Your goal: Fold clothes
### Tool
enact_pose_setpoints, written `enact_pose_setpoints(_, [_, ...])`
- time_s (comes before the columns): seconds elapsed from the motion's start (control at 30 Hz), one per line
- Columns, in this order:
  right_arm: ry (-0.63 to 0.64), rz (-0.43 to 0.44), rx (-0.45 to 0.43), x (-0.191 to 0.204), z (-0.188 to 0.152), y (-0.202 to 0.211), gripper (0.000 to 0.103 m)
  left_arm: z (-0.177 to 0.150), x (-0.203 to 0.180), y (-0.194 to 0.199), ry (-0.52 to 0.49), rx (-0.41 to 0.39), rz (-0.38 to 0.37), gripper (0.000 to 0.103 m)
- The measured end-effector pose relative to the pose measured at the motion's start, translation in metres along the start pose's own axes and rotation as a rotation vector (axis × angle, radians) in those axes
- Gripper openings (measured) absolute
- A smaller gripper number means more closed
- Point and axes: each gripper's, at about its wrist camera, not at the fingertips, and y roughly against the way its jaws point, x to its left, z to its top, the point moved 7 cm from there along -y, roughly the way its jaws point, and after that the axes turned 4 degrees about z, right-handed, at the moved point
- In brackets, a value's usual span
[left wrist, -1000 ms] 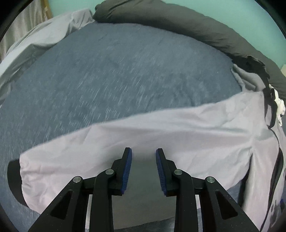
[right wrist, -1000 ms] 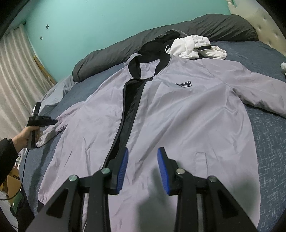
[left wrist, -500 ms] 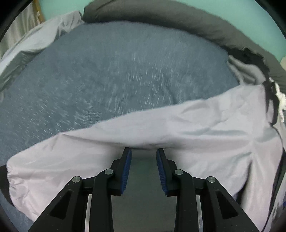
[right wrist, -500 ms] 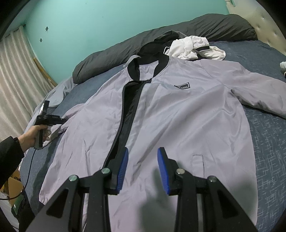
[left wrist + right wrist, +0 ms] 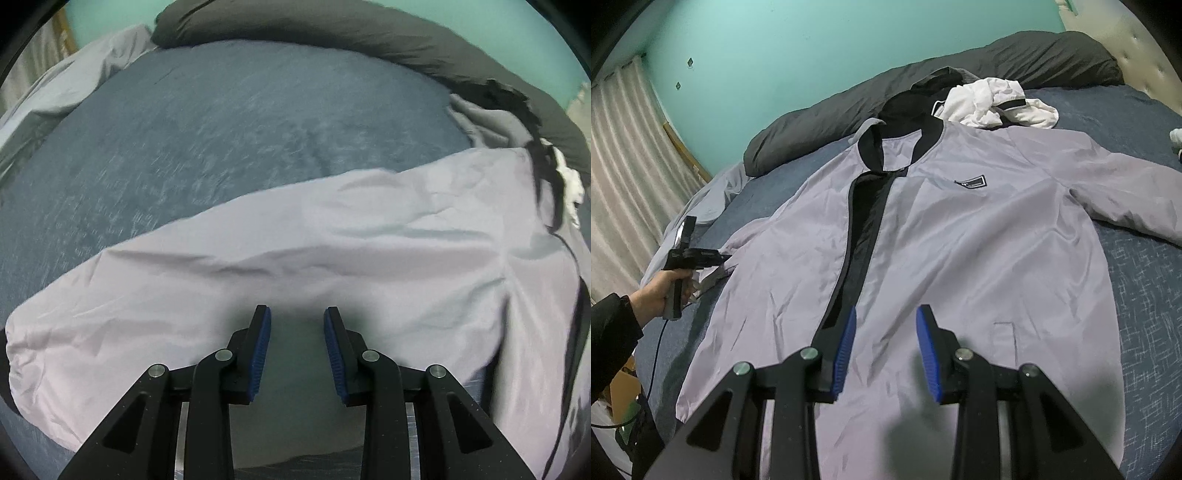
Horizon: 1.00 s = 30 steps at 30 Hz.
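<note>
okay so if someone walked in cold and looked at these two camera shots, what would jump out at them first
A big pale grey jacket with a black collar lies front-up, spread across the blue bed, its zip partly open. Both tongs stand open with nothing between them: the right tongs over the jacket's lower front, the left tongs over its outstretched sleeve. A crumpled white garment sits just past the collar, against the dark duvet.

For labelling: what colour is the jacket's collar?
Black, on a pale lilac-grey jacket; the collar shows best in the right wrist view.
</note>
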Motion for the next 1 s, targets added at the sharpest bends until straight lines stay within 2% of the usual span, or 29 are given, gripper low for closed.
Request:
enact_pose_setpoints(0.07, [-0.003,0.001,0.003,-0.001,-0.001,-0.001,0.034,-0.001,-0.008,0.0,-0.023,-0.007,-0.02,0.033])
enact_pose_setpoints(0.13, [-0.005,0.004,0.004,0.0,-0.001,-0.001,0.034,-0.008,-0.02,-0.008,-0.055,0.028,-0.008,0.033])
enact_pose_setpoints(0.3, [0.0,0.011,-0.005,0.003,0.001,0.002,0.034,-0.012,-0.019,0.005,-0.031,-0.014,-0.015,0.033])
enact_pose_setpoints(0.43, [-0.015,0.015,-0.003,0.0,0.001,0.002,0.034,-0.033,-0.025,-0.007,-0.089,0.038,0.003,0.033])
enact_pose_setpoints(0.53, [-0.03,0.017,0.013,-0.003,-0.001,0.0,0.034,-0.036,-0.024,0.002,-0.063,0.009,-0.004,0.033])
enact_pose_setpoints(0.57, [-0.035,0.017,0.013,-0.004,-0.001,0.001,0.034,-0.039,-0.026,0.009,-0.058,0.001,-0.018,0.033])
enact_pose_setpoints(0.67, [-0.073,0.013,0.006,-0.012,0.001,0.005,0.054,-0.049,-0.033,0.03,-0.063,-0.02,-0.051,0.033])
enact_pose_setpoints(0.8, [-0.128,0.016,-0.004,-0.02,0.002,0.01,0.056,-0.068,-0.053,0.057,-0.076,-0.018,-0.103,0.041])
enact_pose_setpoints(1.0, [-0.144,-0.006,0.008,-0.023,0.001,0.02,0.057,-0.123,-0.105,0.086,-0.156,0.039,-0.185,0.042])
